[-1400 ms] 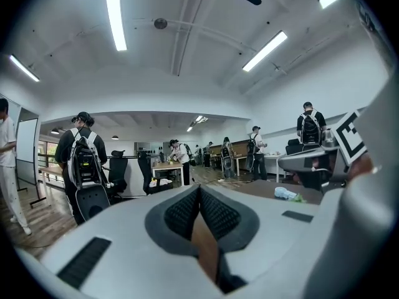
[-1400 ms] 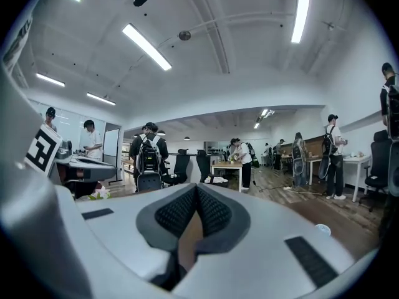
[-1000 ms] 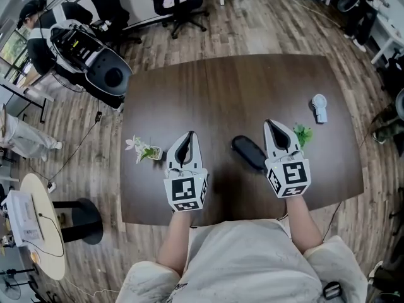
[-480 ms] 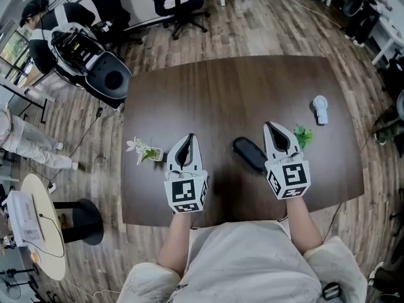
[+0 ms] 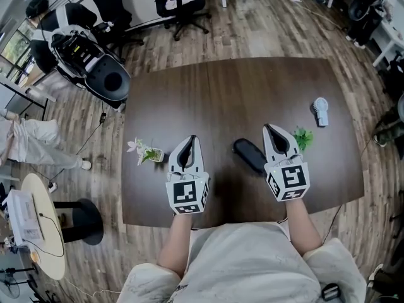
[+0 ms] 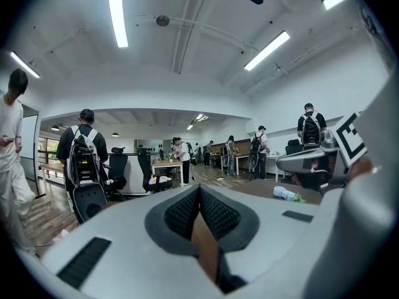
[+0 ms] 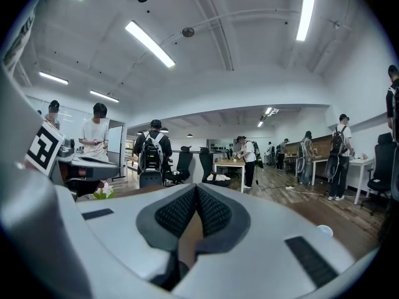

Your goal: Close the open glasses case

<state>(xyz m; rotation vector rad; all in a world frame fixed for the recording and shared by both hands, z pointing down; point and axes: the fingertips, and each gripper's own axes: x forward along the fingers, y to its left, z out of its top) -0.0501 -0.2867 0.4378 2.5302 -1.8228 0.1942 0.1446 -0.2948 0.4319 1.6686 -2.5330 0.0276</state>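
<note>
As the person stands at the near edge of a dark wooden worktop (image 5: 233,87), both bare forearms reach forward side by side, each hand holding a gripper that points away from the body and lies almost level above the surface. The left gripper (image 5: 192,137) has its jaws pressed together with nothing between them, the ribbed dark pads meeting in a seam; the right gripper (image 5: 266,126) is likewise closed and empty. Each carries a cube with square markers turned up toward the head camera. The glasses case (image 5: 250,154) is a dark, long, rounded shape lying slantwise on the worktop – from above it reads as one smooth oblong, and whether its lid is up cannot be made out. It sits between the two grippers, well apart from the left one and just beside the inner flank of the right one, behind that gripper's tips; whether it touches that gripper is not clear. Neither gripper view shows the case – both look out over the worktop into a bright office. A small flower sprig (image 5: 144,150) lies left of the left gripper, and a green sprig (image 5: 303,136) lies just right of the right one.
</note>
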